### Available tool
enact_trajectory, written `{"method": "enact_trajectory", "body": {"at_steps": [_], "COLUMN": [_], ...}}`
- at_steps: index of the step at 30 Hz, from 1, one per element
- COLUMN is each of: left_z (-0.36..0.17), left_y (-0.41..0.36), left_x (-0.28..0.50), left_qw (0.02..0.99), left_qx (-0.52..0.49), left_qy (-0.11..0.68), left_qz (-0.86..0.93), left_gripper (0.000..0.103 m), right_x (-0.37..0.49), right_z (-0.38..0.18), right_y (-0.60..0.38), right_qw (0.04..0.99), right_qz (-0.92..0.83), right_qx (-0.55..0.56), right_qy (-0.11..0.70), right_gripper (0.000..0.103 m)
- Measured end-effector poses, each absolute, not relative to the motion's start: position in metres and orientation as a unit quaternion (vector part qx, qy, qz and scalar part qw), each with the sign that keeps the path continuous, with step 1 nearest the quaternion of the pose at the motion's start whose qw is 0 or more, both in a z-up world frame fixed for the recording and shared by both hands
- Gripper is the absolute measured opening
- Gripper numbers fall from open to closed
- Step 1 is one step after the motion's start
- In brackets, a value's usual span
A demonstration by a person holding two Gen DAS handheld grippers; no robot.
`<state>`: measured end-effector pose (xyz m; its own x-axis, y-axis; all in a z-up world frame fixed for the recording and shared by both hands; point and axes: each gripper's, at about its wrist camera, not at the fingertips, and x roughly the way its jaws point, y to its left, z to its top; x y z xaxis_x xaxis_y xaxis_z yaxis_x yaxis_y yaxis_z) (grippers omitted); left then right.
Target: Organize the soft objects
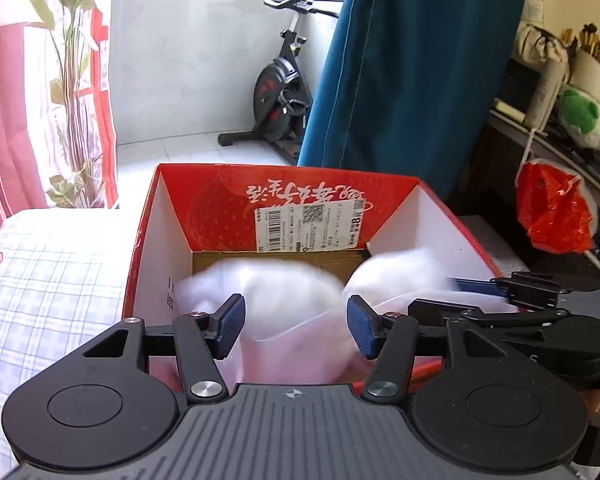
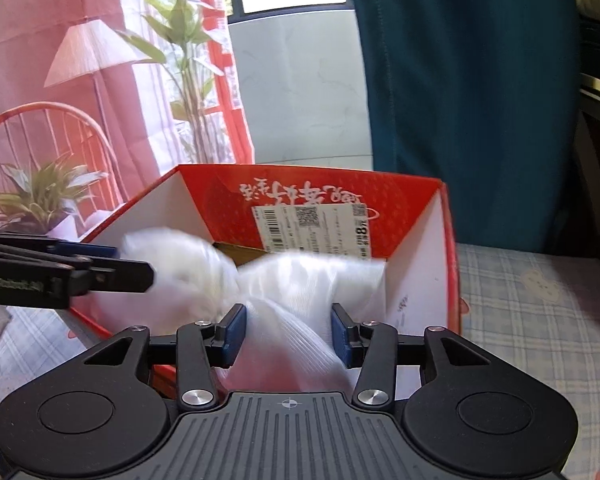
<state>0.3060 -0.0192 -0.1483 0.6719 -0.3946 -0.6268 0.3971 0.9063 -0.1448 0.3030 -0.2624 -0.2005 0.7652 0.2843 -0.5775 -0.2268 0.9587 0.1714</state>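
Note:
An open red cardboard box (image 1: pixel 220 204) (image 2: pixel 216 192) with white inner walls stands on a checked bed sheet. A white soft bundle (image 1: pixel 284 292) (image 2: pixel 292 304) in thin wrapping hangs into it, its far end blurred. My left gripper (image 1: pixel 296 326) is over the near left rim with its jaws wide apart and the blurred bundle loose between the blue pads. My right gripper (image 2: pixel 288 334) is over the near right rim, and the white material fills the gap and touches both of its pads. Each gripper shows from the side in the other's view, the right (image 1: pixel 452 294) and the left (image 2: pixel 134 264).
The checked sheet (image 1: pixel 52 280) (image 2: pixel 532 320) lies on both sides of the box. Beyond are an exercise bike (image 1: pixel 280 96), a teal curtain (image 1: pixel 412 72), tall plants (image 2: pixel 188 64), a red chair (image 2: pixel 40 136), and a cluttered shelf with a red plastic bag (image 1: pixel 552 208).

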Motion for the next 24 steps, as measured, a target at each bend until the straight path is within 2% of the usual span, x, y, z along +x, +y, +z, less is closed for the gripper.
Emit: {"method": "enact_trajectory", "body": {"at_steps": [12,19,24], "left_z": [-0.138,-0.155,-0.167], "left_y": [-0.012,-0.002,0.012], "left_x": [0.235,0.190,0.168], "left_qw": [0.917,0.921,0.928], "left_qx": [0.013,0.000,-0.032], "left_qy": [0.315,0.312,0.315], "left_qz": [-0.244,-0.234,-0.198], "left_gripper": [0.058,0.058,0.058], "right_x": [0.235,0.193,0.156], "right_z": [-0.171,-0.192,-0.208], "right_y": [-0.255,-0.247,-0.238], "right_qw": [0.953,0.951,0.951], "right_qz": [0.157,0.153,0.154], "right_qx": [0.041,0.059,0.054], "right_qy": [0.255,0.264,0.264], "right_gripper": [0.042,0.043,0.050]}}
